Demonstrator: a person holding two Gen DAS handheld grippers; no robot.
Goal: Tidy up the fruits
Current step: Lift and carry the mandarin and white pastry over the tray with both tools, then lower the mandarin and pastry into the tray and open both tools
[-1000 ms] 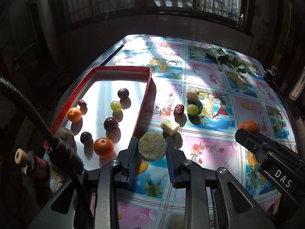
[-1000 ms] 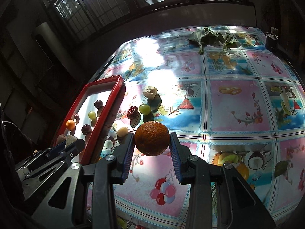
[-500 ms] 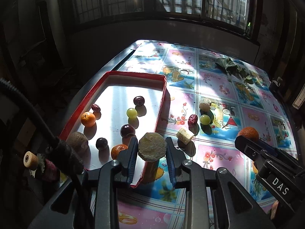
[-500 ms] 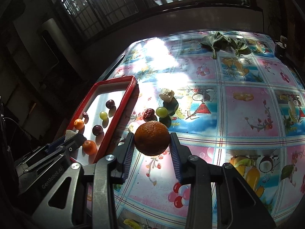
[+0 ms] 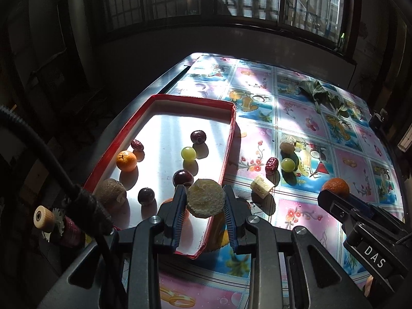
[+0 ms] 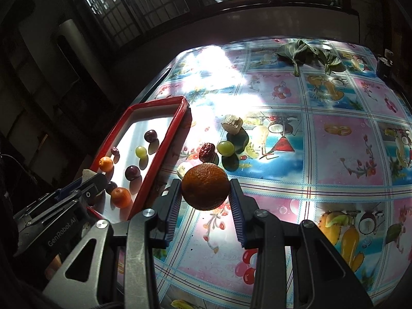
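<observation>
My left gripper (image 5: 205,202) is shut on a pale round fruit slice (image 5: 205,198) and holds it above the near right corner of the red tray (image 5: 233,118). The tray holds two oranges, dark plums, a green grape (image 5: 188,153), a red date and a brown kiwi (image 5: 110,194). My right gripper (image 6: 205,191) is shut on an orange (image 6: 205,185), held above the table right of the tray (image 6: 164,141). On the tablecloth lie a green grape (image 6: 225,148), a red date (image 6: 206,151) and pale fruit chunks (image 5: 262,186).
Green leaves (image 6: 306,52) lie at the far side of the table. A dark small object (image 6: 383,64) stands at the far right edge. A wall and barred windows rise behind the table. The left table edge runs close beside the tray.
My left gripper has moved left with the slice, from over the tablecloth to over the tray's near right corner. My right gripper has kept hold of the orange and drifted slightly.
</observation>
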